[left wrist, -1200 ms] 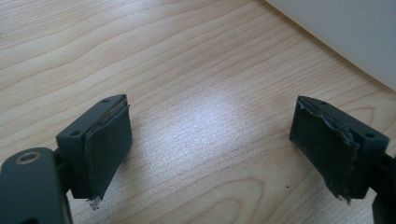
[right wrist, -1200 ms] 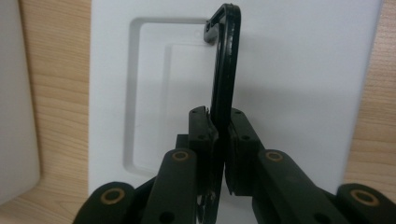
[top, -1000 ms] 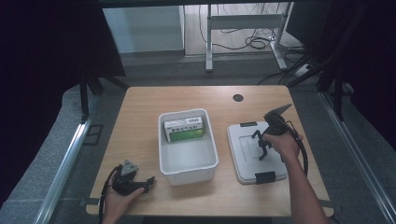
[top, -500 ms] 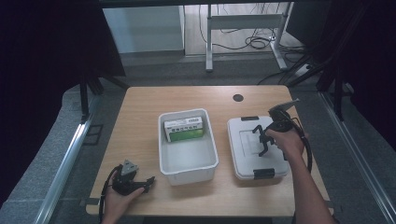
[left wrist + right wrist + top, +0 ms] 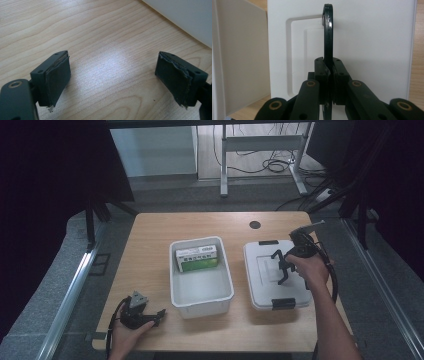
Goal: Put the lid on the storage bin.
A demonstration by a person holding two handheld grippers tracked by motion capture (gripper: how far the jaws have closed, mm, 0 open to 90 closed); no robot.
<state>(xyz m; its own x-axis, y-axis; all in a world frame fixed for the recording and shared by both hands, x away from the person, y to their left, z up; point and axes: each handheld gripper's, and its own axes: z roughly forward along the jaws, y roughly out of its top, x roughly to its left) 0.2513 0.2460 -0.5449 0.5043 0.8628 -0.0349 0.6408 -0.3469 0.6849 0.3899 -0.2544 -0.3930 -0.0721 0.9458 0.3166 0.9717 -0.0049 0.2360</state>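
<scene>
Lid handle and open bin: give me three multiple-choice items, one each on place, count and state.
1. Where does the green box lie?
A. in the open white bin
B. on the lid
C. on the bare table

2. How many black latches show on the white lid?
A. none
B. two
C. four

3. The right gripper is:
A. open
B. shut on nothing
C. shut on the black lid handle

Answers: 1 A, the box sits at the bin's far end; 2 B, one at each end; 3 C, the pads clamp the handle.
</scene>
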